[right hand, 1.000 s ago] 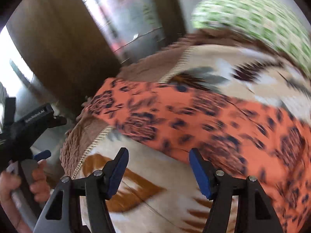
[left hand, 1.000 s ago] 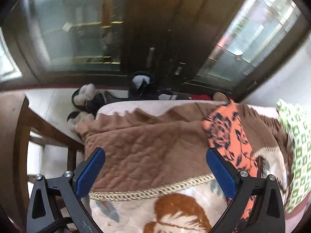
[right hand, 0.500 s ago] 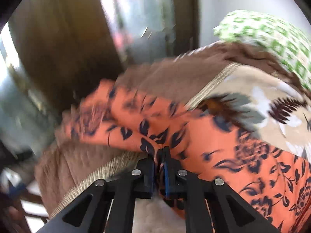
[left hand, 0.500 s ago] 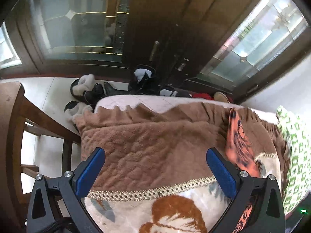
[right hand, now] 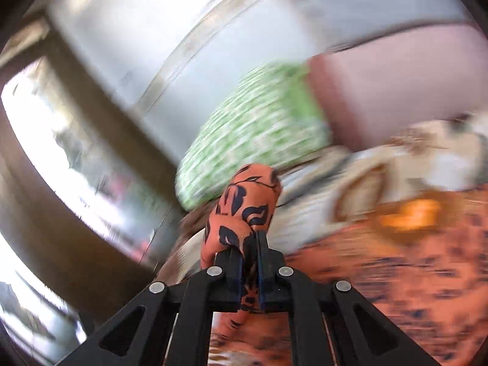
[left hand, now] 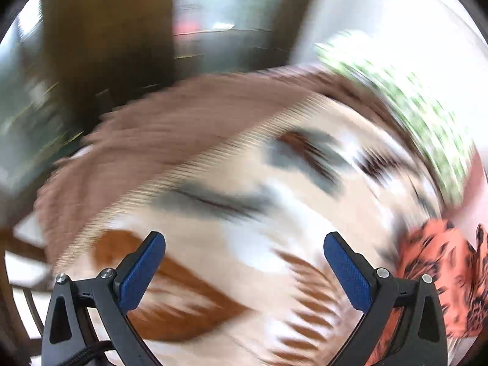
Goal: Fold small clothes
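the right gripper (right hand: 250, 262) is clamped tight on a bunched fold of the orange garment with dark floral print (right hand: 244, 210), the cloth pinched between the two pads and bulging up past the fingertips in a rounded lump. more of the same garment spreads blurred across the lower right of the right wrist view, lying on the patterned blanket (right hand: 350, 180), whose cream ground with brown and grey leaf shapes shows beyond it. behind the pinched fold sits a green and white checked cushion (right hand: 259, 128), and just beside it a pinkish cushion or sofa back (right hand: 396, 85); the two look to be touching, though the blur makes the edge hard to read. in the left wrist view the left gripper (left hand: 244, 270) hangs with its blue pads spread wide and nothing between them, above the blanket (left hand: 244, 213). the orange garment (left hand: 439, 262) shows at the lower right of that view, beside the right finger of the left gripper and partly behind it, resting on the blanket's edge. the blanket's plain brown border (left hand: 183, 128) runs across the far side, and the green checked cushion (left hand: 411, 106) curves along the upper right. a dark wooden door frame (left hand: 106, 45) and glass stand beyond, all heavily smeared.
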### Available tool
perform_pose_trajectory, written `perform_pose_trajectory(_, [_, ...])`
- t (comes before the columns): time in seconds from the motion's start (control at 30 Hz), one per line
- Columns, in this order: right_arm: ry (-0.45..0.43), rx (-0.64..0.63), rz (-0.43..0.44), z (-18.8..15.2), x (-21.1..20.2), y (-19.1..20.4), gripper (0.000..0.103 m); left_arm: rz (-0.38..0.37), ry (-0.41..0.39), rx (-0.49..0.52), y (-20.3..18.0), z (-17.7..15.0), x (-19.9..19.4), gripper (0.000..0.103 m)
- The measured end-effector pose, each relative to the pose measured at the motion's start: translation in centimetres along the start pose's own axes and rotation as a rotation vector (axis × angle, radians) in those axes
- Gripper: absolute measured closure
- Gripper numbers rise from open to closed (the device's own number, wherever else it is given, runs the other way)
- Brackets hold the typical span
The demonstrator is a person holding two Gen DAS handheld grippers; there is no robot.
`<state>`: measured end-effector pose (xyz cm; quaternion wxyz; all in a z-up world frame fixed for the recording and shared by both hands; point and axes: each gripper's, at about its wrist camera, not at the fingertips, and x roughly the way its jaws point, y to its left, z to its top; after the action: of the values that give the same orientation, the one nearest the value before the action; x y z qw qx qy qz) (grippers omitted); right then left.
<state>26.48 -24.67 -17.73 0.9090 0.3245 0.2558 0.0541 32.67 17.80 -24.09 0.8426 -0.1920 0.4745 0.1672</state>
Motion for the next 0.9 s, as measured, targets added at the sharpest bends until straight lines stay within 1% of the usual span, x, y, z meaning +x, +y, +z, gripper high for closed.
perform_pose_trajectory(0.03, [-0.024, 0.033, -0.020, 0.4, -1.9, -2.4, 0.096, -0.021, 0.011, 0.059, -2.3, -0.8, 0.1, 0.000])
perform_pose_trajectory(0.07, [-0.052, 0.080, -0.053, 0.5, -4.3, -5.8, 0.096, -0.039, 0.021, 0.100, -4.0, -1.5, 0.2, 0.000])
perform_pose_trajectory(0.1, [-0.062, 0.111, -0.074, 0.3, -5.7, -7.8, 0.096, -0.054, 0.032, 0.138, -5.8, -2.4, 0.3, 0.000])
perform_pose_trajectory(0.13, [-0.058, 0.165, -0.109, -0.1, -7.1, -10.9, 0.092, -0.061, 0.043, 0.176, -7.8, -3.5, 0.5, 0.000])
perform_pose_trajectory(0.2, [-0.008, 0.301, -0.190, -1.5, -8.8, -16.8, 0.091, -0.072, 0.048, 0.241, -10.7, -5.2, 0.7, 0.000])
perform_pose_trajectory(0.27, [0.048, 0.413, -0.222, -2.7, -9.5, -21.2, 0.090, -0.062, 0.039, 0.320, -13.3, -7.1, 0.9, 0.000])
perform_pose_trajectory(0.3, [0.065, 0.481, -0.214, -3.3, -10.0, -23.2, 0.088, -0.049, 0.026, 0.372, -14.7, -8.2, 0.9, 0.000])
perform_pose_trajectory(0.37, [0.048, 0.599, -0.164, -4.2, -11.5, -26.6, 0.073, -0.016, -0.002, 0.462, -16.7, -9.9, 1.1, 0.000])
perform_pose_trajectory(0.4, [0.036, 0.622, -0.150, -4.4, -12.0, -27.3, 0.046, 0.014, -0.011, 0.511, -17.5, -10.7, 1.3, 0.000])
perform_pose_trajectory(0.43, [0.002, 0.650, -0.142, -4.5, -13.0, -28.1, 0.028, 0.038, -0.021, 0.536, -17.8, -11.0, 1.5, 0.000])
perform_pose_trajectory(0.5, [-0.089, 0.639, -0.142, -4.5, -14.4, -28.4, 0.028, 0.074, -0.054, 0.552, -18.1, -11.5, 1.2, 0.000])
perform_pose_trajectory(0.53, [-0.097, 0.616, -0.125, -4.3, -14.5, -28.1, 0.028, 0.080, -0.060, 0.550, -18.2, -11.5, 1.3, 0.000])
perform_pose_trajectory(0.6, [-0.078, 0.550, -0.055, -3.3, -13.9, -26.6, 0.028, 0.098, -0.063, 0.549, -18.2, -11.6, 1.5, 0.000])
perform_pose_trajectory(0.63, [-0.059, 0.498, -0.014, -2.7, -13.0, -25.1, 0.028, 0.111, -0.061, 0.549, -18.2, -11.4, 1.9, 0.000])
perform_pose_trajectory(0.7, [0.020, 0.390, 0.042, -2.0, -10.2, -21.7, 0.028, 0.138, -0.054, 0.546, -18.2, -11.5, 2.8, 0.000])
perform_pose_trajectory(0.77, [0.101, 0.348, 0.079, -2.2, -6.5, -18.5, 0.029, 0.147, -0.059, 0.537, -18.3, -11.6, 3.0, 0.000])
perform_pose_trajectory(0.8, [0.155, 0.335, 0.082, -2.5, -3.9, -17.1, 0.030, 0.152, -0.065, 0.540, -18.3, -11.6, 3.1, 0.000])
perform_pose_trajectory(0.83, [0.189, 0.326, 0.057, -2.8, -2.3, -16.4, 0.030, 0.157, -0.069, 0.545, -18.4, -11.6, 3.2, 0.000])
perform_pose_trajectory(0.87, [0.228, 0.309, 0.007, -3.1, -0.2, -15.8, 0.030, 0.164, -0.074, 0.551, -18.5, -11.6, 3.3, 0.000])
perform_pose_trajectory(0.9, [0.257, 0.283, -0.050, -3.5, 1.6, -15.5, 0.032, 0.168, -0.075, 0.555, -18.5, -11.6, 3.4, 0.000])
